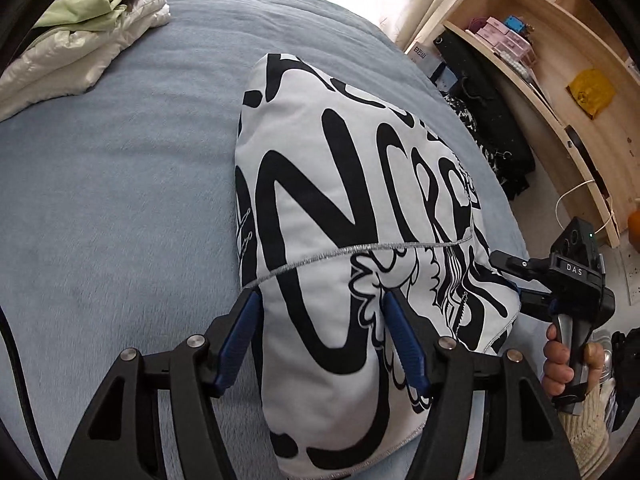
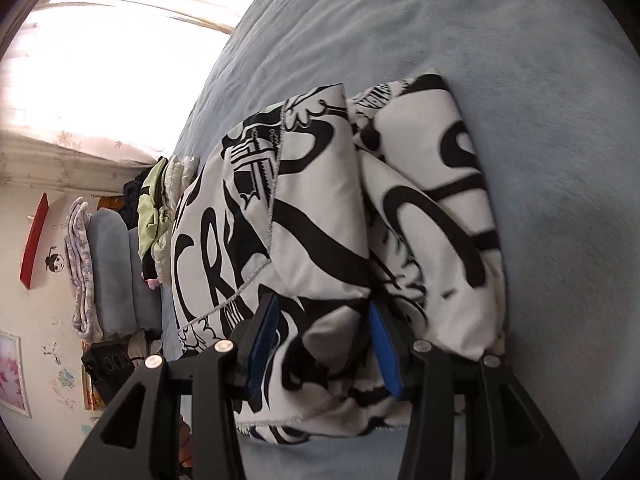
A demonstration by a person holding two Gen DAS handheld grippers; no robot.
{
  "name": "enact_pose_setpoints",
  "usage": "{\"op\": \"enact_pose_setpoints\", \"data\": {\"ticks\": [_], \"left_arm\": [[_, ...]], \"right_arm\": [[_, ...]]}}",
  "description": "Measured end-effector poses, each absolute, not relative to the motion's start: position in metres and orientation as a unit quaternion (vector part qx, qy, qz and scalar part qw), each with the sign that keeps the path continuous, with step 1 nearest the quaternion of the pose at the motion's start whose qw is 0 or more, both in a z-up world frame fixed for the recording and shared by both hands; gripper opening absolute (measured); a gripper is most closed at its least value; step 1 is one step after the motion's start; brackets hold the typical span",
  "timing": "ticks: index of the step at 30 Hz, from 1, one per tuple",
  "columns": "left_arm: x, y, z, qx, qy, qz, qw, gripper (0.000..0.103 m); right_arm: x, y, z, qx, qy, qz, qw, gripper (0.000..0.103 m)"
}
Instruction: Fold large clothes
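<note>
A white garment printed with big black letters [image 1: 340, 184] lies folded into a thick bundle on the blue-grey bed [image 1: 120, 200]. My left gripper [image 1: 322, 312] straddles its near end; the bundle fills the gap and both blue pads [image 1: 244, 320] touch it. At the bundle's right corner a hand [image 1: 560, 360] holds my right gripper [image 1: 512, 280]. In the right wrist view the garment [image 2: 320, 220] is bunched between that gripper's fingers [image 2: 324, 320], with cloth against both pads [image 2: 382, 344] and folds spilling over them.
A stack of green and white folded clothes [image 1: 80, 32] sits at the bed's far left corner. A wooden shelf unit [image 1: 560, 60] and a black bag [image 1: 492, 120] stand beside the bed on the right. Folded blankets [image 2: 112, 272] lie at the bed's far end.
</note>
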State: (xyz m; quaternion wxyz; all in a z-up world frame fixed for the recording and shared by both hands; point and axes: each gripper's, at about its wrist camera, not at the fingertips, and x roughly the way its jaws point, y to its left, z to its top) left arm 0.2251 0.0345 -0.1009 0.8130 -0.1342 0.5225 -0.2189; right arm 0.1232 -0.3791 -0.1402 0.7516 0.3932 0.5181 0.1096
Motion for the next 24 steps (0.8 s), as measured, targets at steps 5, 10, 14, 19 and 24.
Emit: {"op": "enact_pose_setpoints", "data": {"ticks": [5,10,14,19,24], "left_arm": [[0.228,0.037,-0.102,-0.135,0.521,-0.218,0.814,0.064],[0.223,0.030,-0.098,-0.133,0.520,-0.212,0.817,0.064],[0.225,0.015,-0.089,-0.119,0.517,-0.212,0.821,0.061],[0.225,-0.012,-0.066,-0.082,0.498,-0.214,0.836,0.045],[0.232,-0.045,-0.072,-0.019,0.512,-0.171,0.842,0.041]], "right_arm": [[0.132,-0.363,-0.136,0.347,0.522,0.120,0.769,0.047],[0.133,-0.349,-0.123,0.305,0.500,0.132,0.800,0.008],[0.119,-0.349,-0.087,0.270,0.441,0.117,0.848,0.004],[0.096,-0.374,-0.046,0.262,0.375,0.085,0.885,0.003],[0.097,-0.383,-0.062,0.243,0.404,0.054,0.880,0.003]]}}
